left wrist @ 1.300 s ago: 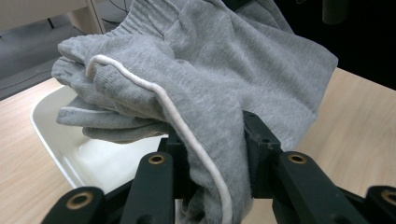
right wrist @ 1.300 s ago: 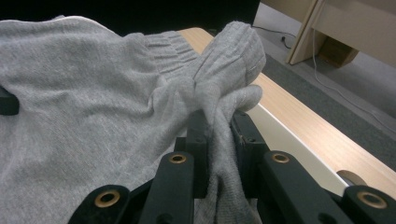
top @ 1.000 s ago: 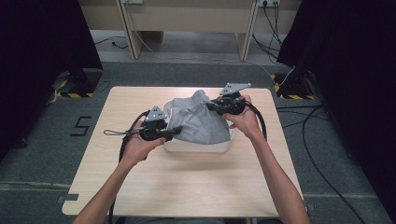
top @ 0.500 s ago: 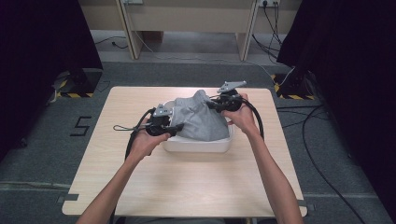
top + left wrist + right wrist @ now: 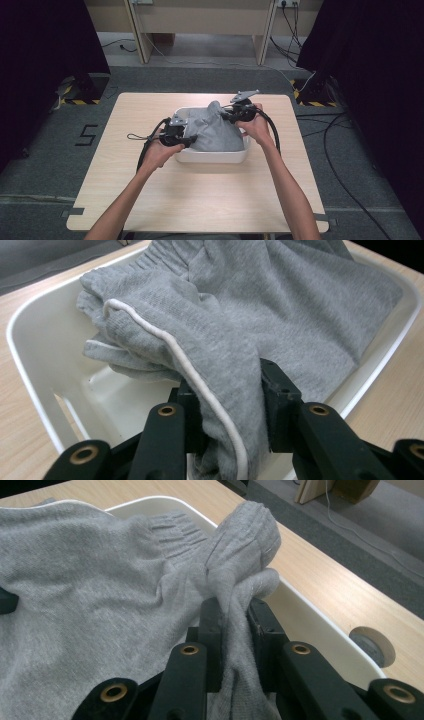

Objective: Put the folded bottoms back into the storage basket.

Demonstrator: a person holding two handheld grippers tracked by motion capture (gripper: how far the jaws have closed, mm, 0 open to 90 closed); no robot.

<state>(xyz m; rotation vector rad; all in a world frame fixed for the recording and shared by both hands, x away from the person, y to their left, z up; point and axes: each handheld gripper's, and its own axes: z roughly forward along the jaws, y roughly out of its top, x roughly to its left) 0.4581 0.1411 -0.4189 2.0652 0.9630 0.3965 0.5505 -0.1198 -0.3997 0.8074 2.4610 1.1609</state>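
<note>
Grey garment (image 5: pixel 216 132), a soft knit with ribbed edges and a thin white piping along one seam, lies bunched in a white tub (image 5: pixel 212 156) that sits just past the middle of the light wooden bench (image 5: pixel 200 195), toward 12 o'clock from the person. The cloth drapes over most of the tub, and part of it rises in a peak at the tub's 1 o'clock corner.

Left hand-held gripper (image 5: pixel 181 138) sits at the tub's 9 o'clock side, held in the person's left hand (image 5: pixel 159 152). In the left gripper view its jaws are closed most of the way on a thick fold of the garment (image 5: pixel 280 315), the piped seam running down between them, with the tub's pale inner wall (image 5: pixel 45 365) showing at 9 o'clock.

Right hand-held gripper (image 5: pixel 231 116) is at the tub's 1 o'clock corner, held in the right hand (image 5: pixel 255 127). In the right gripper view its jaws are pinched nearly together on a gathered, ribbed bunch of the garment (image 5: pixel 90 595), which stands up above them. The tub's rim (image 5: pixel 320 615) runs past at 3 o'clock, with the bench (image 5: pixel 345 590) beyond it.

Black cables trail from both grippers.
</note>
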